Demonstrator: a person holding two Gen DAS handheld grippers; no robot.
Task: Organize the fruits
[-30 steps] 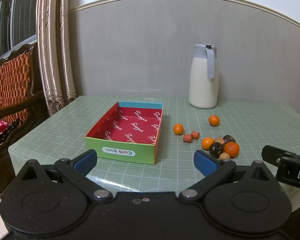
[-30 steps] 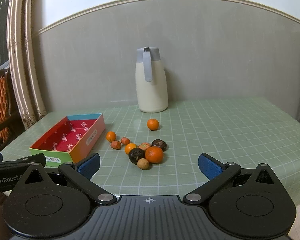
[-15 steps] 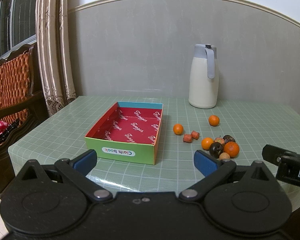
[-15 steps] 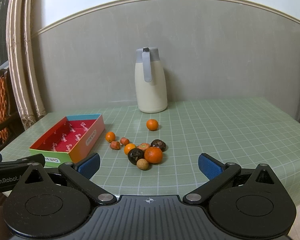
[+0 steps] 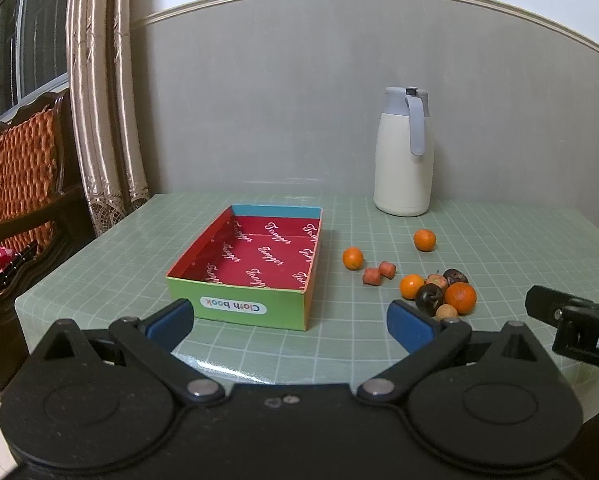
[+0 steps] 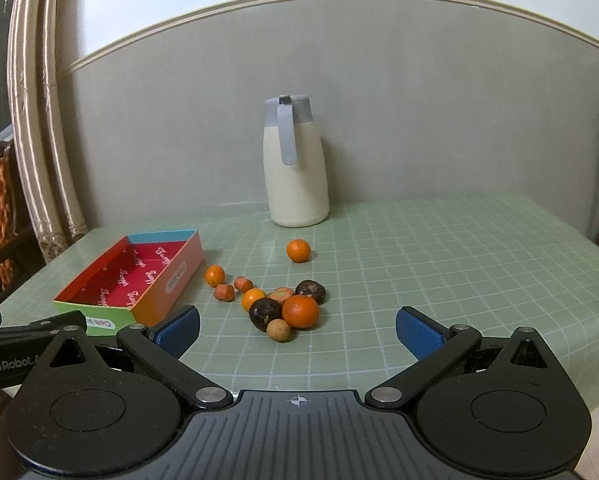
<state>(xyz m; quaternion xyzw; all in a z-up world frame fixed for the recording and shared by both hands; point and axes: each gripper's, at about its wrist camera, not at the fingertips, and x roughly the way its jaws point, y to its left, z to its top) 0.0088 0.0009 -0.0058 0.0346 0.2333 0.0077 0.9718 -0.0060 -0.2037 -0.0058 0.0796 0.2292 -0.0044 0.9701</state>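
An open box (image 5: 259, 312) (image 6: 179, 276) with a red inside stands empty on the green checked table (image 5: 519, 248) (image 6: 439, 264). To its right lies a cluster of fruit: a large orange (image 5: 460, 298) (image 6: 300, 311), a dark round fruit (image 5: 430, 299) (image 6: 265, 312), a small tan fruit (image 6: 278, 330). Loose small oranges (image 5: 424, 239) (image 6: 298, 250) and two reddish pieces (image 5: 379, 273) (image 6: 231, 288) lie around. My left gripper (image 5: 291, 326) is open and empty before the box. My right gripper (image 6: 297, 332) is open and empty, just short of the cluster.
A cream thermos jug (image 5: 404, 152) (image 6: 295, 162) with a grey handle stands at the back by the wall. A wooden chair (image 5: 19, 184) and curtains (image 5: 99, 100) are left of the table. The table's front edge is close under both grippers.
The right gripper has eased slightly forward toward the fruit cluster. The left gripper has barely moved. Both stay open.
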